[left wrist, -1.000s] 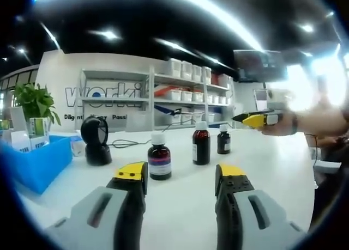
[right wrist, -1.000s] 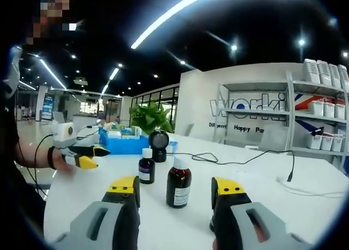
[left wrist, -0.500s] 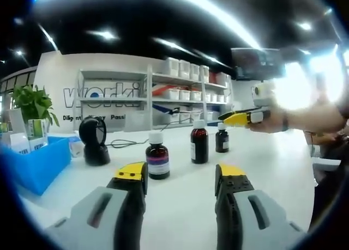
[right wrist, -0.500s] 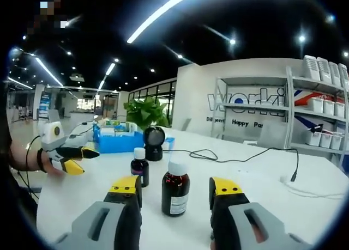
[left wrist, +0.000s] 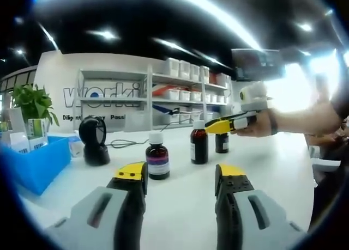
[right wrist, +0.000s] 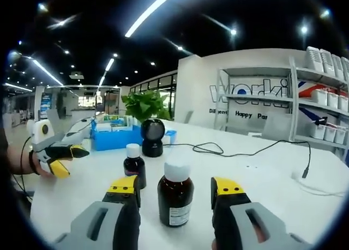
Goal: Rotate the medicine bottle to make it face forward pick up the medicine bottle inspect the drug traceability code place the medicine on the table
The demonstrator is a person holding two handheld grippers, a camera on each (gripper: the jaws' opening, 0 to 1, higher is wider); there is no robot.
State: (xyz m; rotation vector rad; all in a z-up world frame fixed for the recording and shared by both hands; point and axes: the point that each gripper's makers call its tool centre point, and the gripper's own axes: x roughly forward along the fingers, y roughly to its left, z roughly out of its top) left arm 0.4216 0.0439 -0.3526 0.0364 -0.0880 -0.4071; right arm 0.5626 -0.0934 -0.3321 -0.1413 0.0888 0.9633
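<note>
Three brown medicine bottles with white caps stand on the white table: a near one, a middle one and a far one. My left gripper is open, low over the table and short of the near bottle. My right gripper, held by a hand, reaches in from the right just above the far bottle. Seen from the right gripper, a bottle stands just ahead, in line with the gap between its open jaws, and a smaller bottle stands behind its left jaw. The left gripper hangs at the far left.
A black barcode scanner with a cable stands left of the bottles, next to a blue bin and a potted plant. Shelving with white boxes lines the back wall. A black cable snakes across the table.
The right gripper has moved in toward the far bottle, which now looms larger between its jaws. The left gripper has stayed where it was.
</note>
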